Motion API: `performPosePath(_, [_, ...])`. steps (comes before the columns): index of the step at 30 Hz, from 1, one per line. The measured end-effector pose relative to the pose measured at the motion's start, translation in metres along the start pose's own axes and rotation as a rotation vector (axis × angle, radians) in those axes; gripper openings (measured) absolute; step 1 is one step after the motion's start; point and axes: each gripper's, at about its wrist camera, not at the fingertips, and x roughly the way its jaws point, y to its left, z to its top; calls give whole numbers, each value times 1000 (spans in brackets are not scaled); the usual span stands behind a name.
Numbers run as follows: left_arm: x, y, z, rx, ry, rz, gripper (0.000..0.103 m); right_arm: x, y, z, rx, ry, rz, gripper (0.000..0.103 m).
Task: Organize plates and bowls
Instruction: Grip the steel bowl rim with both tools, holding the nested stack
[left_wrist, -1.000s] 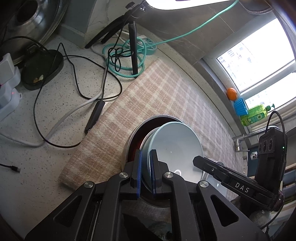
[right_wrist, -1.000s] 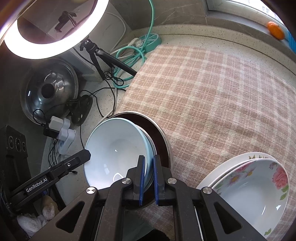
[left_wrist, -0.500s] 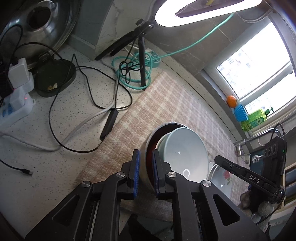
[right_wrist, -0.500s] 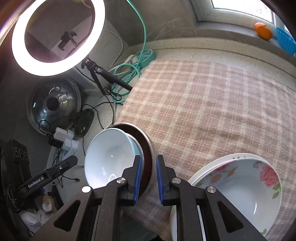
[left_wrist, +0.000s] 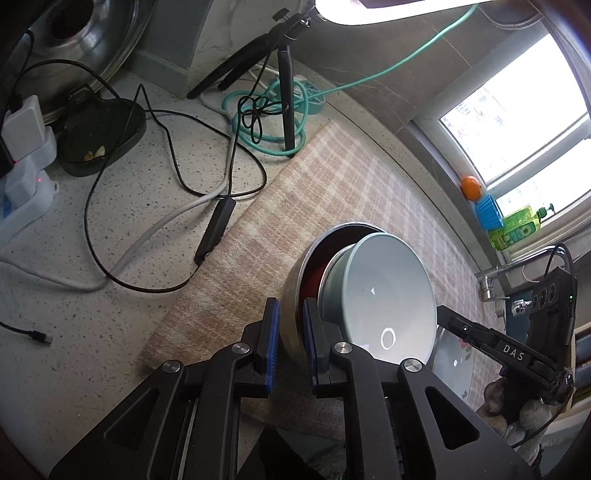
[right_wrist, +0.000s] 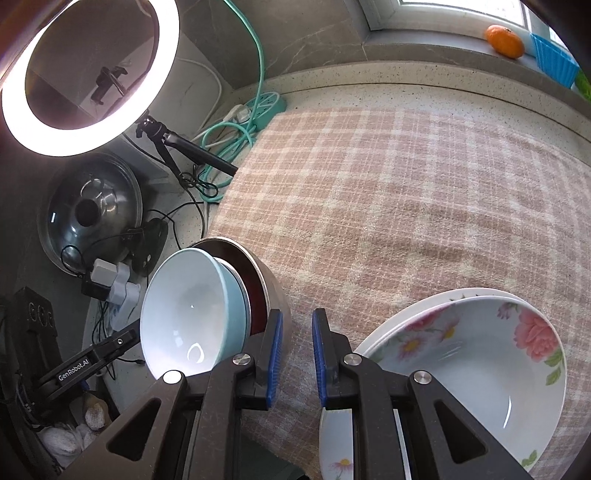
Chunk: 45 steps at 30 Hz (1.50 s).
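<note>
A light blue bowl (left_wrist: 384, 295) (right_wrist: 188, 317) leans tilted inside a steel bowl (left_wrist: 291, 295) (right_wrist: 275, 299) with a dark red inside, on the plaid cloth (right_wrist: 388, 206). My left gripper (left_wrist: 291, 314) is open by a narrow gap at the steel bowl's near wall, which shows between the pads, and it holds nothing. My right gripper (right_wrist: 297, 317) is open over the cloth, just right of the steel bowl, with nothing between its pads. To its right a floral bowl (right_wrist: 480, 365) sits on a floral plate (right_wrist: 388, 325).
Black and white cables (left_wrist: 166, 206) and a teal cord (left_wrist: 266, 122) lie on the speckled counter left of the cloth, near a tripod (left_wrist: 284, 85) and ring light (right_wrist: 85, 74). A pot lid (right_wrist: 92, 218) leans at the back left. An orange (right_wrist: 504, 40) sits on the sill.
Both grippers were shut on the blue bowl's rim, let it go and drew back. The right gripper shifted right towards the floral bowl. The blue bowl stays tilted in the steel bowl.
</note>
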Motion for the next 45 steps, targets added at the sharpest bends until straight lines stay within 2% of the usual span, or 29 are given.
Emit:
performPosePath(8, [10,0,2,19,26,12,11,11,1,0,5,12,-32,15])
performPosePath(16, [14,0,3,25,41,0,11,4,-15,-3,114,0,67,15])
performPosePath(21, [14,1,4,26,40,3,11,3,-7,-4,88,-4,48,15])
performPosePath(25, [15,1,5,23,36,1,11,-1,-5,-2,93,-16,74,15])
performPosePath(33, [20,0,6,18,38,2,10,16,9,2,9,34,16,15])
performPosePath(38, [21,-2,6,28,39,9,8,28,11,0,7,69,4,13])
performPosePath(39, [22,-3,6,30,39,10,8,29,10,-1,10,71,9,10])
performPosePath(45, [22,-6,6,52,36,31,7,28,14,-4,15,65,-8,10])
